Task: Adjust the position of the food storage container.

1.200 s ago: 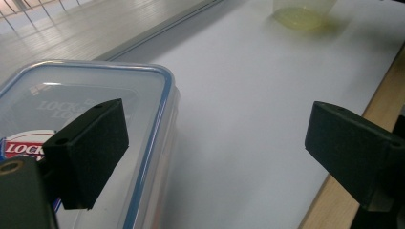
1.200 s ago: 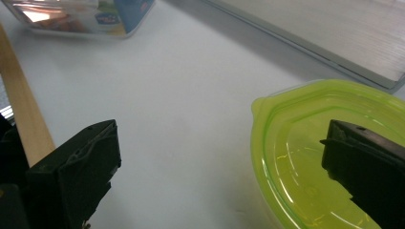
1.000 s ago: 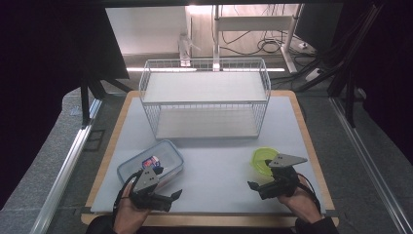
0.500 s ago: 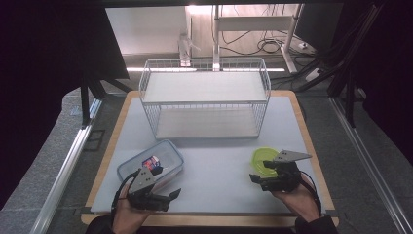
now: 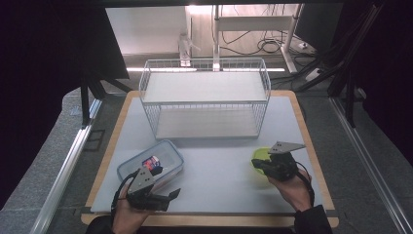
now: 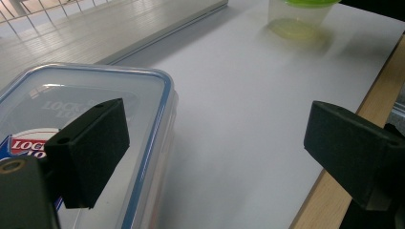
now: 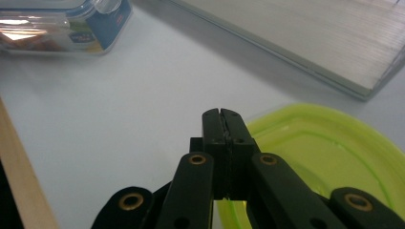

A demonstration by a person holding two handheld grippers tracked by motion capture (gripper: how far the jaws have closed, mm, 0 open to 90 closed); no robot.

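High view, hidden: the right gripper (image 5: 263, 167) and its hand cover the near side of the green-lidded tub (image 5: 258, 157), so just a sliver of lid peeks out.
High view, left side: the left gripper (image 5: 168, 195) sits low at the counter's (image 5: 219, 165) near edge, just beside the clear lidded box (image 5: 163, 155), not touching it.
High view, room: bare white counter lies between the two containers; the wire rack (image 5: 204, 97) stands well back.
Left gripper view, fingers: spread wide, nothing between them; the left finger (image 6: 90, 148) hovers over the box's (image 6: 114, 100) near corner.
Left gripper view, cut off: the tub (image 6: 296, 24) is far off, its lid sliced by the top edge.
Right gripper view, fingers: they've just been closing and now the pads (image 7: 222, 126) meet flat, nothing pinched.
Right gripper view, tub: green lid (image 7: 325, 157) just right of and below the tips; whether they touch it, I can't tell.
Right gripper view, edges: the box's corner (image 7: 71, 24) is cropped top left; the wooden rim (image 7: 19, 176) runs along the left.
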